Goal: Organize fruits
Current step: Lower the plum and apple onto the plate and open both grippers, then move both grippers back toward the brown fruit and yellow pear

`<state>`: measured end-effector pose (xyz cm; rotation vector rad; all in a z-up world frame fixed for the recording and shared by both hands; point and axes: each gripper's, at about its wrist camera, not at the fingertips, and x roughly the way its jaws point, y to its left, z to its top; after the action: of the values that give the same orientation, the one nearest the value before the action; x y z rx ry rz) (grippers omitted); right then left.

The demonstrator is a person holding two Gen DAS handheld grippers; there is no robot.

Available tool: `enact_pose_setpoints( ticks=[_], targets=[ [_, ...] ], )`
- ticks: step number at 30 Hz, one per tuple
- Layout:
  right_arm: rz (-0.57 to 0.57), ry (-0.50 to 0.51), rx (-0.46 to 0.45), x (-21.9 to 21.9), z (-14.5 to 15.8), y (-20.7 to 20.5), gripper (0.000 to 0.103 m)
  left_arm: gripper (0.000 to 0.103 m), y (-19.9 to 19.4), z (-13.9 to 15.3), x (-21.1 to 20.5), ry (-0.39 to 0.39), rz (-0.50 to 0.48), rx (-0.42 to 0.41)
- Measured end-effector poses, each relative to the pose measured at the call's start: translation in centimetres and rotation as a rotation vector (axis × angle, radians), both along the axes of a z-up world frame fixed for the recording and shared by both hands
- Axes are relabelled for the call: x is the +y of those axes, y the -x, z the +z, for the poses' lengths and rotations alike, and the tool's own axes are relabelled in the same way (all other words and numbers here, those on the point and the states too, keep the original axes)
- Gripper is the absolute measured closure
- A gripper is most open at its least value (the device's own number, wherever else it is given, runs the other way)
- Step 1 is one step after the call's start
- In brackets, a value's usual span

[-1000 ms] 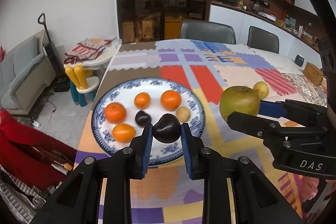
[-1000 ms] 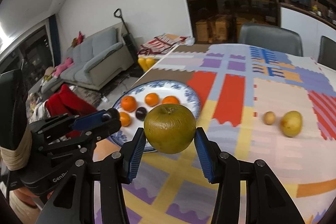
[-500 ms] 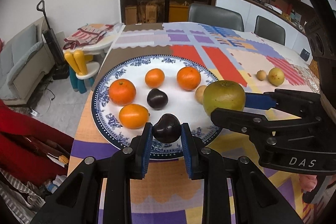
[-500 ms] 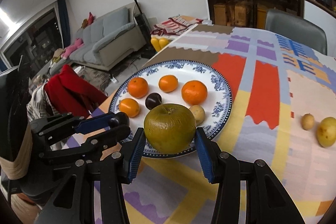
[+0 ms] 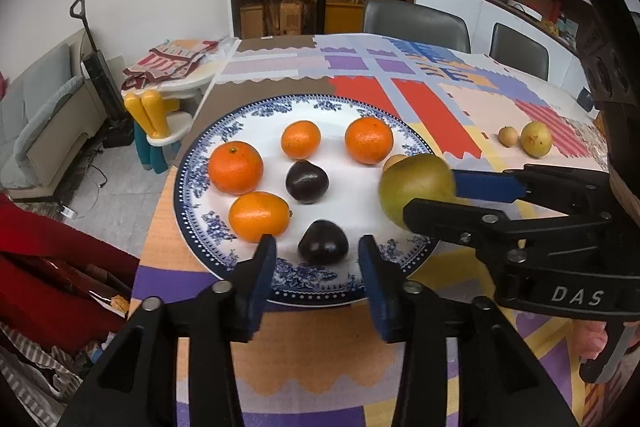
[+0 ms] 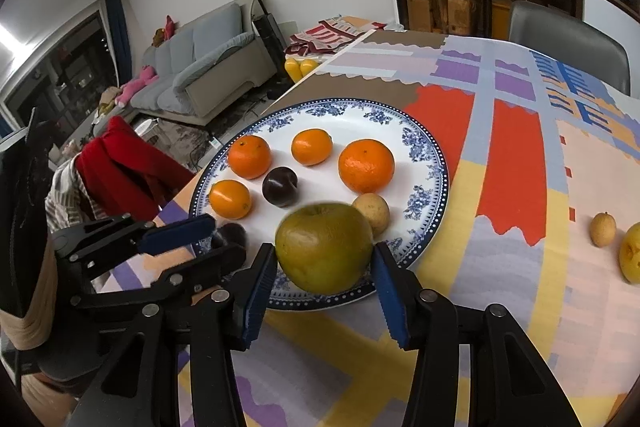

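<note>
Plums [image 5: 323, 242] lie on the plate [image 5: 256, 115], one between my released left fingers [image 5: 262, 267], while my right fingers [image 6: 260, 275] hold the green apple [image 6: 324, 247] over the rim.

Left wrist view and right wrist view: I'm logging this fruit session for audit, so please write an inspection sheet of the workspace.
Surface: patchwork tablecloth under a blue-rimmed plate.
Job's things: on the plate, four oranges, two dark plums, one small tan fruit; on the cloth, two yellow fruits.
Clutter: nothing seen.
Grippers: left hand-held gripper open around the nearer plum; right hand-held gripper flanks a blurred green apple, grip unclear.
Cables: floor cord by the sofa.
Surroundings: upright vacuum, grey chairs, shelving.
</note>
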<state>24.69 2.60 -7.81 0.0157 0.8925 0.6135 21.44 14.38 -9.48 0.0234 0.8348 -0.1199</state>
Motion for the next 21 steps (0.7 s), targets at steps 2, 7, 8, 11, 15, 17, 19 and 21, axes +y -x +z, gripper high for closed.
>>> enact_pose_setpoints(
  ticks=[2,7,8,11,15,17,19,21],
  targets=[
    [-0.008,-0.003,-0.016,-0.1,0.5,0.1,0.043,0.054,0.1,0.3,0.0,0.001,0.003,-0.005],
    [-0.045,-0.013,-0.05,-1.2,2.0,1.0,0.039,0.051,1.3,1.6,-0.2,-0.009,0.033,-0.03],
    [-0.058,-0.011,-0.055,-1.7,2.3,1.3,0.039,0.05,1.6,1.8,-0.3,-0.012,0.034,-0.036],
    [-0.091,0.004,-0.079,-2.8,3.1,2.5,0.039,0.044,2.9,3.0,-1.3,-0.028,0.025,-0.071],
    [-0.137,0.008,-0.099,-4.8,4.1,4.3,0.032,0.039,4.5,4.7,-3.0,-0.037,0.002,-0.115],
    [-0.17,0.009,-0.107,-6.1,4.6,5.1,0.029,0.034,4.9,5.5,-3.8,-0.028,-0.007,-0.129],
    [-0.202,0.01,-0.114,-7.4,5.2,5.9,0.028,0.033,5.5,6.4,-4.9,-0.021,-0.025,-0.15],
    [-0.234,0.015,-0.127,-8.6,5.8,6.6,0.027,0.029,5.9,7.0,-6.1,-0.027,-0.041,-0.164]
  ],
)
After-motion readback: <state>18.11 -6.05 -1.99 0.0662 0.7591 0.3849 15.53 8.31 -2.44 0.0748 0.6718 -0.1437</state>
